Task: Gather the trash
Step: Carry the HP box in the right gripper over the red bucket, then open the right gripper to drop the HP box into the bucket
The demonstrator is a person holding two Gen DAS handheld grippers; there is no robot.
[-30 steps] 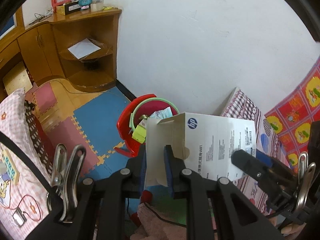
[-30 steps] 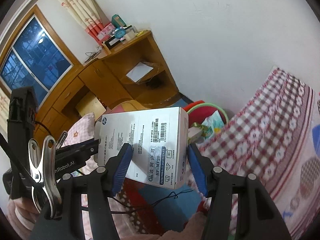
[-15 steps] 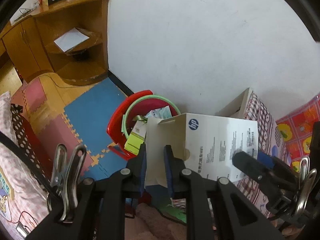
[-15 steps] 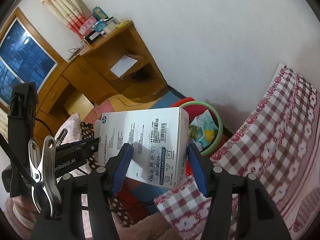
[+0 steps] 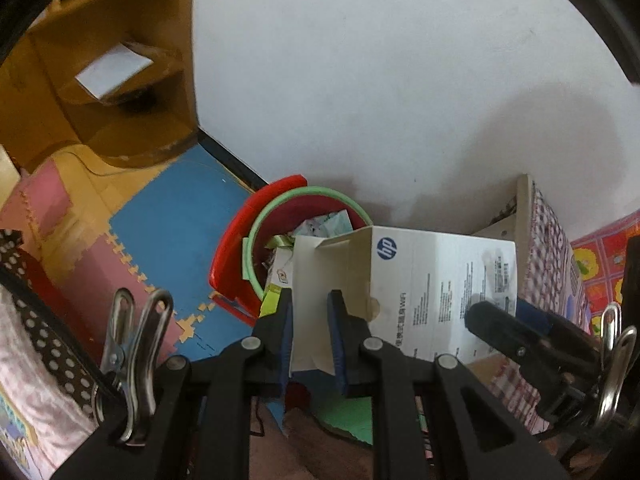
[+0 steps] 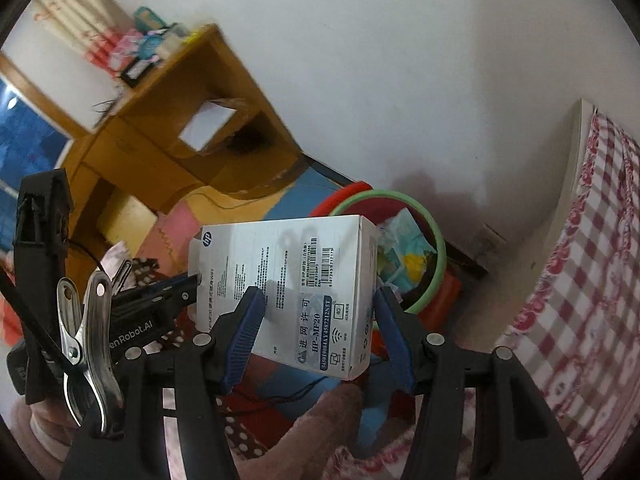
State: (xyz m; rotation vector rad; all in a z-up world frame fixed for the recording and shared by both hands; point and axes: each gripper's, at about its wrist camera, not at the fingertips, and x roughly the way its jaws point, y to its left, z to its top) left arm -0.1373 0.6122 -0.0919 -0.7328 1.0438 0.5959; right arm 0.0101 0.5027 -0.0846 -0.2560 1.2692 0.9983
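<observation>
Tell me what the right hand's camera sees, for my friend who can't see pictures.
The right gripper clamps a white HP box across its width, above a red trash bin with a green rim, already holding wrappers. The left gripper holds the box's other end; a wooden desk stands behind.

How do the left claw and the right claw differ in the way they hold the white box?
The left claw is nearly shut and pinches only the thin open flap of the white box; the right claw stands wide and spans the box's closed end. The left claw's pads are close together; the right claw's pads are far apart, one on each side of the box. Both grip the same box above the red bin.
</observation>
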